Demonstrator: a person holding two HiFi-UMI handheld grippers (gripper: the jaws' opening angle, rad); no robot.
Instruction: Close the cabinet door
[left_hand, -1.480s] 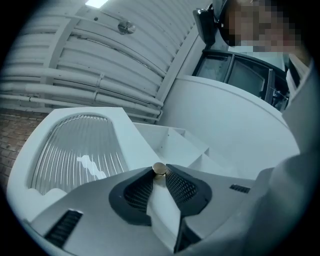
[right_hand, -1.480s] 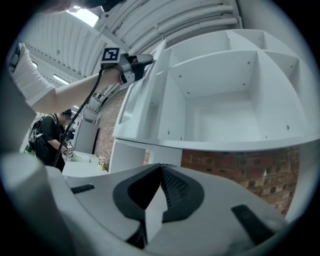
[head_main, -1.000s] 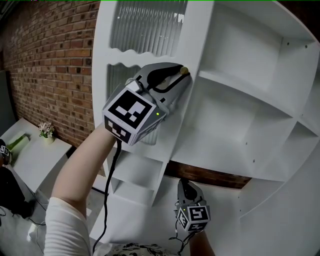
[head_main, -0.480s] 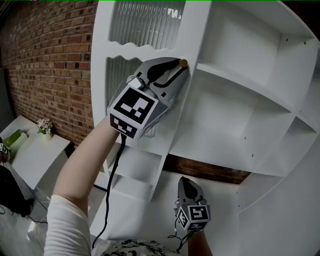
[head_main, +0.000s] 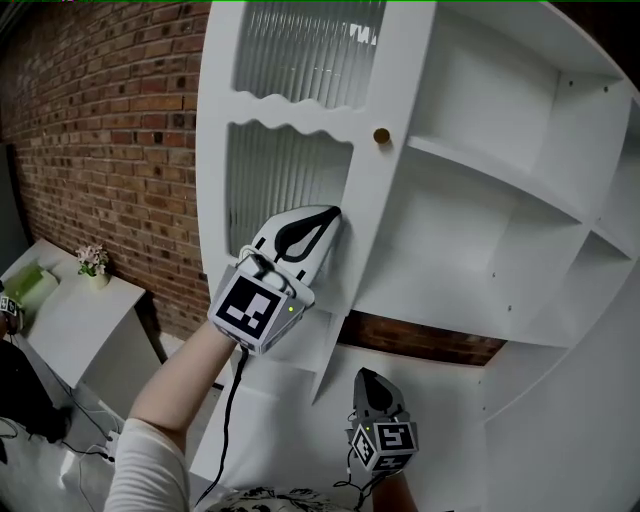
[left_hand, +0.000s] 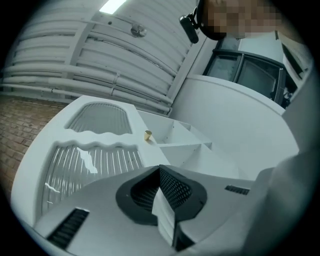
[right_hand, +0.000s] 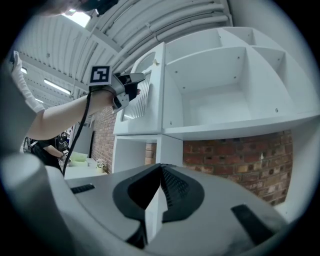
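The white cabinet door (head_main: 370, 215) with ribbed glass panels (head_main: 285, 185) stands open at the left of the white shelf cabinet (head_main: 500, 200). Its small brass knob (head_main: 381, 135) is free, and it also shows in the left gripper view as the knob (left_hand: 147, 135). My left gripper (head_main: 328, 214) is shut and empty, below the knob, its tip at the door's right stile; contact cannot be told. The right gripper view shows the left gripper (right_hand: 134, 80) in front of the door (right_hand: 150, 95). My right gripper (head_main: 367, 377) hangs low, shut and empty, pointing at the cabinet's lower part.
A red brick wall (head_main: 110, 140) runs behind and left of the cabinet. A low white table (head_main: 70, 320) with a small flower pot (head_main: 93, 262) stands at the left. A black cable (head_main: 228, 400) hangs from my left gripper.
My left gripper has come off the brass knob, dropped down along the door and closed its jaws. The right gripper has barely shifted.
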